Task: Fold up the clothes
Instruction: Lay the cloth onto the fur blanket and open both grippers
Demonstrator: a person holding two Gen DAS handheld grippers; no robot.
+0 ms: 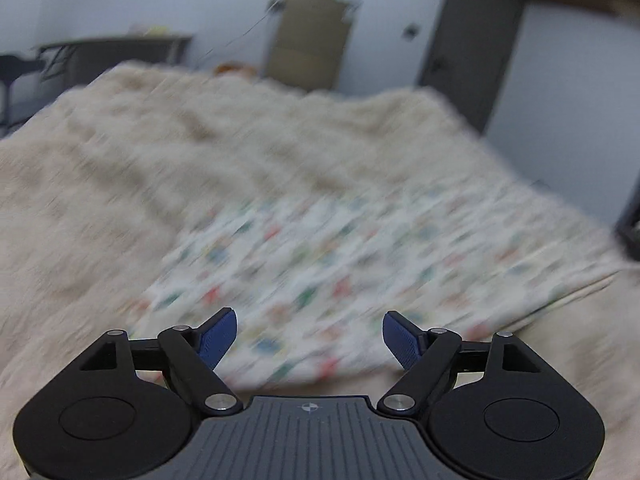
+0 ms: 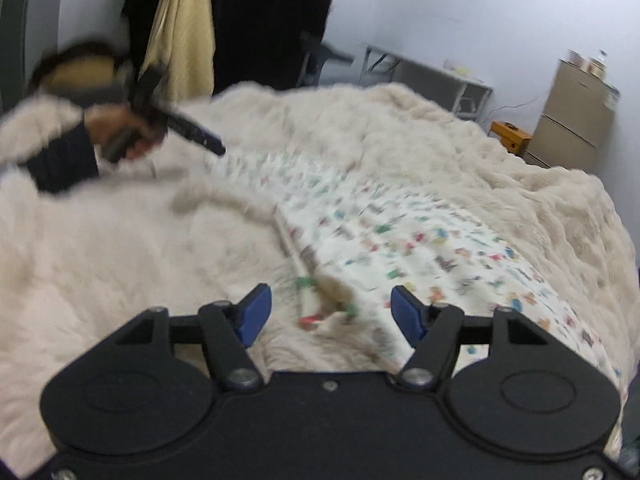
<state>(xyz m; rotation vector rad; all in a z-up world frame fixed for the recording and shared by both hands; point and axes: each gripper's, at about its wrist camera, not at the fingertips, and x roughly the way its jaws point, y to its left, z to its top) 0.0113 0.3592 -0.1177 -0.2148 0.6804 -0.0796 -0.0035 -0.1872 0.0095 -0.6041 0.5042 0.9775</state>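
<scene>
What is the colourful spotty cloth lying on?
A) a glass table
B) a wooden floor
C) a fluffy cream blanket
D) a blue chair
C: the patterned cloth lies flat on the fluffy cream blanket, which spreads out all around it in both wrist views.

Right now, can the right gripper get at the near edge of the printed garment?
Probably yes. The right gripper is open and holds nothing, and the garment lies flat on the fluffy blanket with its rolled edge just ahead of the fingertips. Nothing lies between them. The left gripper is off at the far corner.
</scene>
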